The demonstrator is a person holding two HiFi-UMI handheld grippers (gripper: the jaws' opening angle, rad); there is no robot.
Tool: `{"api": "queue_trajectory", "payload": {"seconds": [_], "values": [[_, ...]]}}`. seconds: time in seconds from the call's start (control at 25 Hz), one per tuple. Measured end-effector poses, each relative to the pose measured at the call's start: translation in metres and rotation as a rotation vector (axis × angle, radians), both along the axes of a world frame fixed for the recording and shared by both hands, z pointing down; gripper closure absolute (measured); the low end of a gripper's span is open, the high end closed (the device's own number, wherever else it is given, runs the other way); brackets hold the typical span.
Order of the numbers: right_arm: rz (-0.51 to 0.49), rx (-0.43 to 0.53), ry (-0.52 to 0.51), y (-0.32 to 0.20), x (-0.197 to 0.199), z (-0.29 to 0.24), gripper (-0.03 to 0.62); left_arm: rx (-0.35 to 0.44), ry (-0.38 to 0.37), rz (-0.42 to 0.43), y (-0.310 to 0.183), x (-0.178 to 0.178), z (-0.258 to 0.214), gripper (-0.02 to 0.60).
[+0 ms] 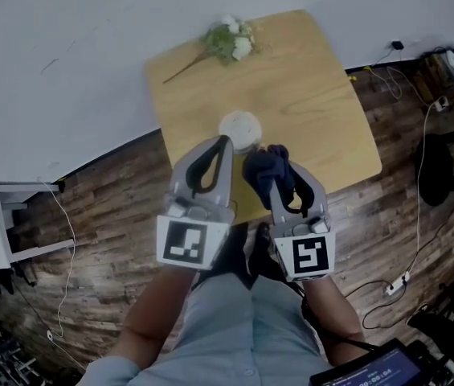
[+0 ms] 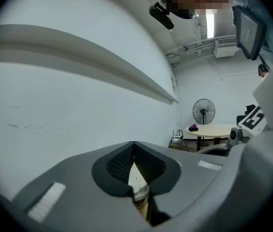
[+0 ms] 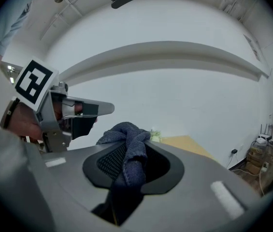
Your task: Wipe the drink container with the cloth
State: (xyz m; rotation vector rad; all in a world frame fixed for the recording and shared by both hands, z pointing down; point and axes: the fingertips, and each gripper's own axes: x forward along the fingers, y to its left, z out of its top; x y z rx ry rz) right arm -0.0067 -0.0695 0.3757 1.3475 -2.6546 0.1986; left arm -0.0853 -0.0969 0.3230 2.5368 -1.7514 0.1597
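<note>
Evidently the left gripper (image 1: 225, 141) is pinching the pale drink container (image 1: 243, 125) at its seven o'clock rim, probably steadying it on the table (image 1: 315, 95). The right gripper (image 1: 279, 158) is clamping the dark cloth (image 1: 260, 170) just at the container's five o'clock, ready to rub. Flowers (image 1: 231, 39) are lying toward twelve o'clock, obstructing nothing.

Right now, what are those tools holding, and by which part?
Right tool pinches the blue cloth by a fold. Left tool grips a thin pale edge, seemingly of the drink container.
</note>
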Motion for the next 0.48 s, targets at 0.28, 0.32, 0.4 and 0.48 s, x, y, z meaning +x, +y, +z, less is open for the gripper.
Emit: {"api": "queue_trajectory", "payload": {"seconds": [0.28,0.32,0.4,0.48], "values": [[-0.072,-0.091,0.036,0.011,-0.031,0.056,0.499,-0.063,0.012,0.054,-0.018,-0.002,0.037,0.571],[-0.080,-0.106,0.042,0.011,-0.038,0.064,0.499,-0.070,0.011,0.060,-0.020,-0.005,0.042,0.571],[-0.096,-0.139,0.055,0.011,-0.053,0.080,0.499,-0.090,0.006,0.077,-0.022,-0.014,0.053,0.571],[-0.110,-0.165,0.067,0.009,-0.061,0.090,0.499,-0.108,0.005,0.094,-0.024,-0.014,0.060,0.571]]}}
